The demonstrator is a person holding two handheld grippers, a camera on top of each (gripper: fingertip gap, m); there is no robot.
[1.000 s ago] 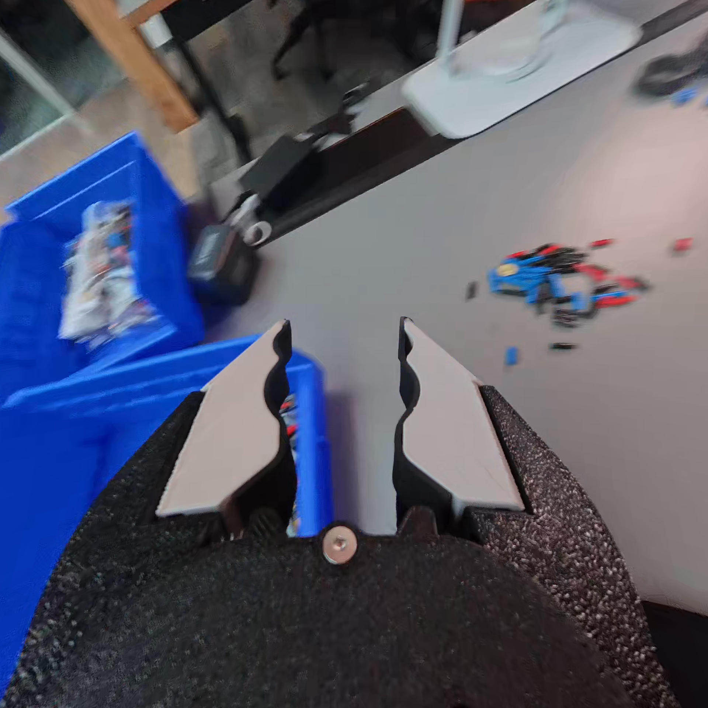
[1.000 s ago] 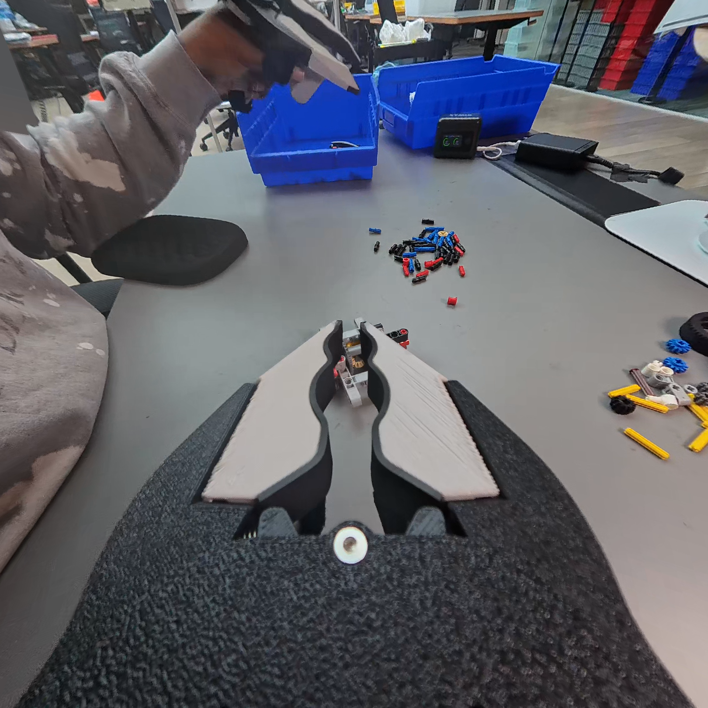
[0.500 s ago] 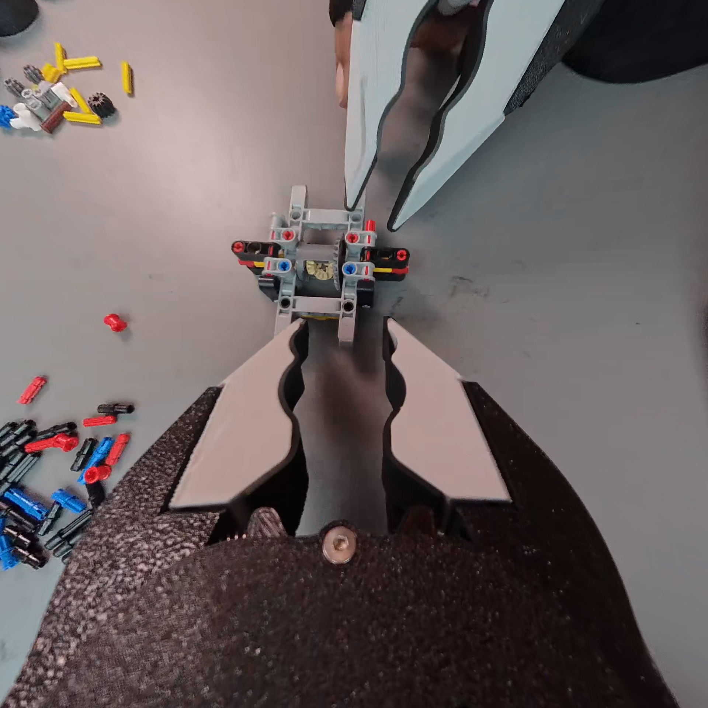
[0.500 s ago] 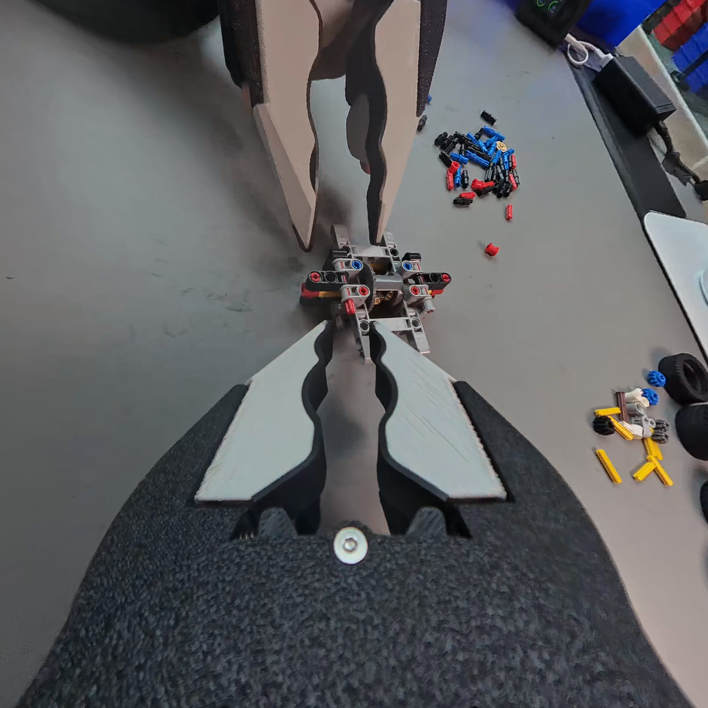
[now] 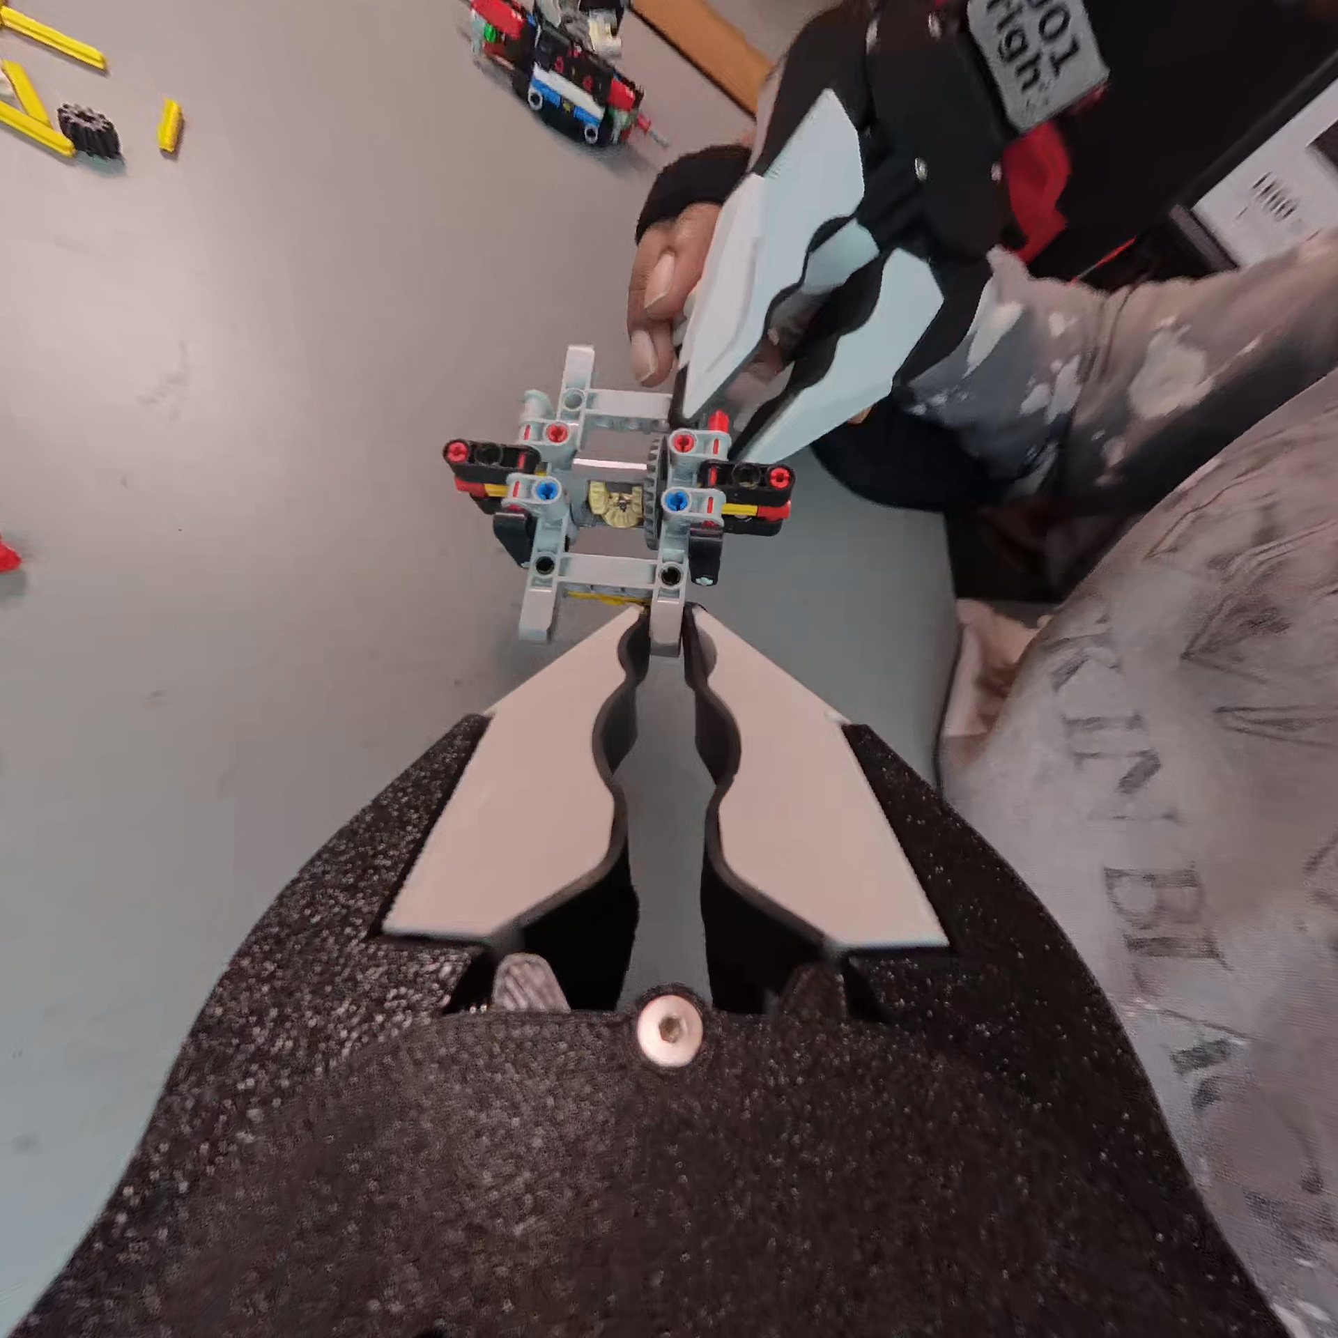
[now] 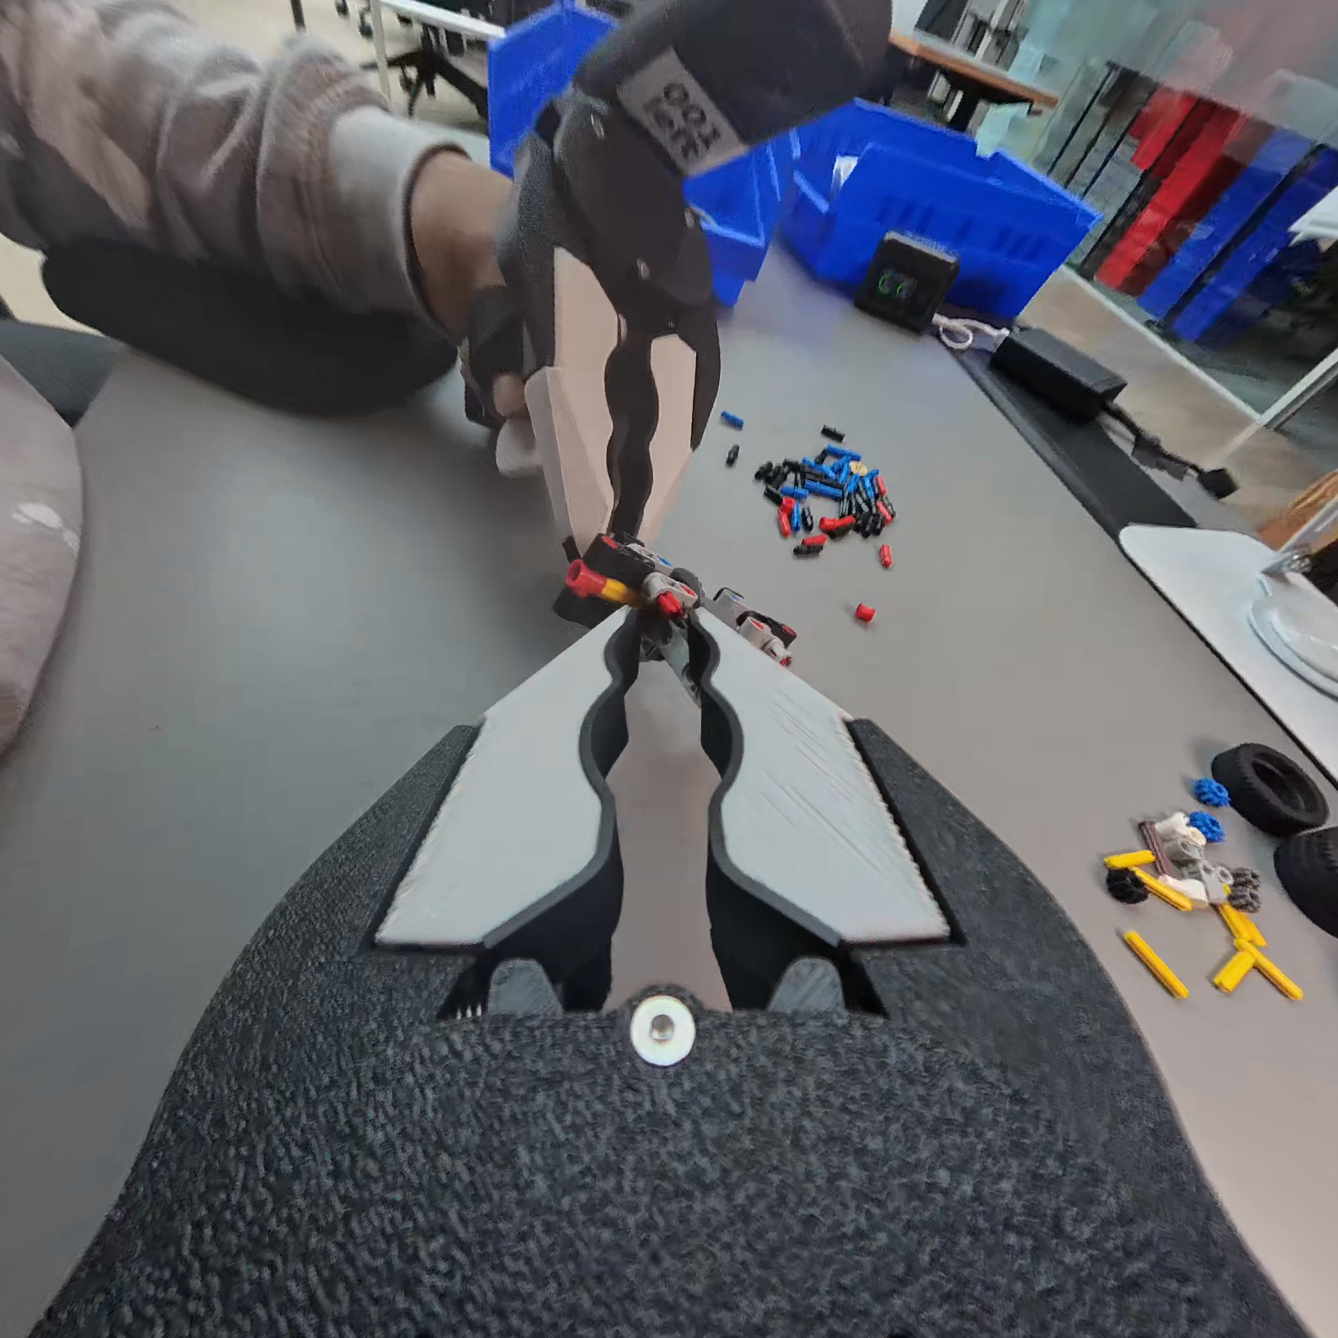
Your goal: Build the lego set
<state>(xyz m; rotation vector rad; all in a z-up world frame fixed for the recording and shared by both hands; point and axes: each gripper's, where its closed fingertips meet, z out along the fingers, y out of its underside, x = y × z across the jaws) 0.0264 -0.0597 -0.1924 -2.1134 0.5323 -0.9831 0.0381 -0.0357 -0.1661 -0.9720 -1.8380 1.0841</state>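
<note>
Left wrist view: the left gripper (image 5: 666,626) is pinching a grey beam end of the frame (image 5: 615,492), its fingers closed on that beam, while the right gripper (image 5: 731,427) is gripping the opposite end. Right wrist view: the right gripper (image 6: 662,633) is clamping the frame (image 6: 666,594), which is being held between both tools above the table (image 6: 253,615). The step in hand appears to be steadying the frame. Next, one gripper would probably need to release and fetch a pin from the pile (image 6: 825,492).
</note>
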